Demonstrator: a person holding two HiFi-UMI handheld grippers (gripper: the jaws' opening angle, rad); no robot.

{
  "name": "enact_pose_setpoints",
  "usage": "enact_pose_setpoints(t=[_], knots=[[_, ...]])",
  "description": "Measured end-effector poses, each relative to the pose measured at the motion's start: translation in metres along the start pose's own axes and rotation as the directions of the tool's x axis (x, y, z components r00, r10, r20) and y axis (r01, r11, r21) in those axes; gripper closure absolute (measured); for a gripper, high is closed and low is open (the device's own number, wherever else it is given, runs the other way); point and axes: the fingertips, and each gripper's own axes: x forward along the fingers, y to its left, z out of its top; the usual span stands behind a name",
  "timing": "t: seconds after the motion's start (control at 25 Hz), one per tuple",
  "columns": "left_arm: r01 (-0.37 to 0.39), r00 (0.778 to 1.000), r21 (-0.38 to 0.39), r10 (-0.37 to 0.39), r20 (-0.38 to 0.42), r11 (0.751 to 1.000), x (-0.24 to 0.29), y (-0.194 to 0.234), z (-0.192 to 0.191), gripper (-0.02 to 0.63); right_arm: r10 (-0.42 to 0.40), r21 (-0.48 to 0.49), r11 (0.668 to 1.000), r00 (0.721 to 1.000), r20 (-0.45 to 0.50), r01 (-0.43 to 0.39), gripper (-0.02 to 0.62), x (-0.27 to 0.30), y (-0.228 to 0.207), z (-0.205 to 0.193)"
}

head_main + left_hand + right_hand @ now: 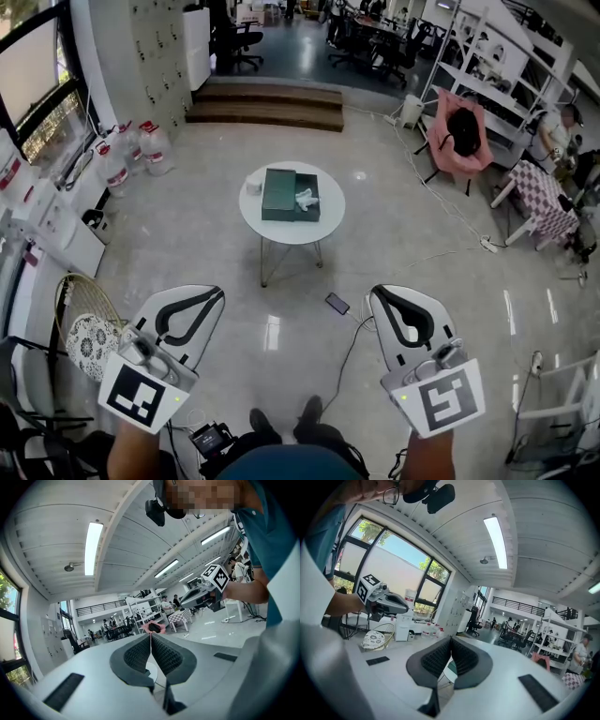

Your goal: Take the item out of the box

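Round white table out on the tiled floor, well ahead of the person. Dark green box at about the centre of the tabletop, lying flat, far side close to the table's far edge. Crumpled white item at the right side of the box, touching it; in the box or on top of it, cannot tell. Small white object near the table's left edge, just beside the box's far left corner.

Left gripper low at the near left, well apart from the table. Jaws pressed together along their ribbed pads, nothing between them. Right gripper low at the near right, level with the left one, likewise well apart from the table. Jaws closed pad to pad, nothing held. A bare forearm behind each gripper.

On the floor between the grippers and the table: a dark phone with a thin cable running from it toward the person's feet. Along the left wall: large water bottles and, nearer, a wire chair with a patterned cushion. Wooden steps beyond the table. To the far right: a seated person on a pink chair, and a checked tablecloth.
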Motion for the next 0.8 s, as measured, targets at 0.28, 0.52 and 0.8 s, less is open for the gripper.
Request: enact_pose_setpoints(t=[0.28, 0.52, 0.8], knots=[[0.018, 1.000, -0.005, -0.018, 0.017, 1.000, -0.013, 0.007, -0.010, 0.581, -0.007, 0.029, 1.000, 1.000, -0.005, 0.007, 0.557, 0.009, 0.016, -0.001], [0.047, 0.999, 0.023, -0.047, 0.017, 0.999, -0.022, 0.017, -0.022, 0.581, -0.009, 0.025, 1.000, 1.000, -0.009, 0.010, 0.557, 0.024, 0.031, 0.001], [0.011, 1.000, 0.012, -0.011, 0.005, 1.000, 0.010, 0.031, -0.026, 0.581, 0.019, 0.033, 0.999, 1.000, 0.000, -0.019, 0.557, 0.053, 0.001, -0.012]])
